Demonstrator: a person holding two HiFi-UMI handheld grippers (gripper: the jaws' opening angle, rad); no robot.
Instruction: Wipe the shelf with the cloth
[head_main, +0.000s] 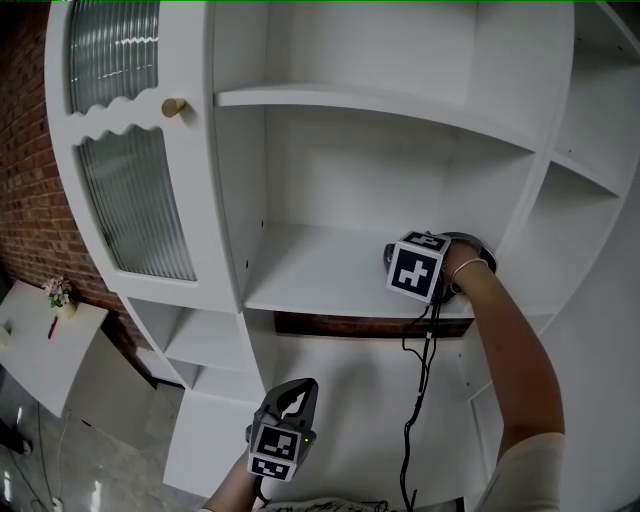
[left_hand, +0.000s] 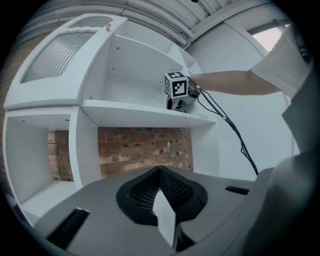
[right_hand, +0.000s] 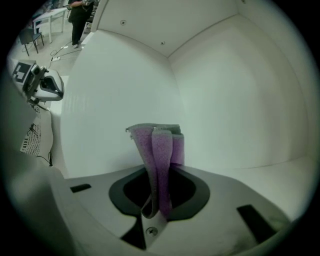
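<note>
Grey left gripper (head_main: 294, 398) & right gripper (right_hand: 159, 212), b&w marker cube (head_main: 416, 272) each, black cable (head_main: 404, 450) lower centre, thin bracelet (head_main: 470, 267), sleeve (head_main: 530, 470) maybe cream.

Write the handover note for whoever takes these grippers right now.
Right gripper: jaws shut on the purple cloth, reached into the middle shelf, near its back right corner.
Left gripper: jaws shut, empty, held low below that shelf.
Done: cloth is in hand and inside the compartment. How much has been wiped cannot be told, nor whether the cloth touches the board.
Left: wipe across the board, probably from this corner towards the left, then draw the arm out.
</note>
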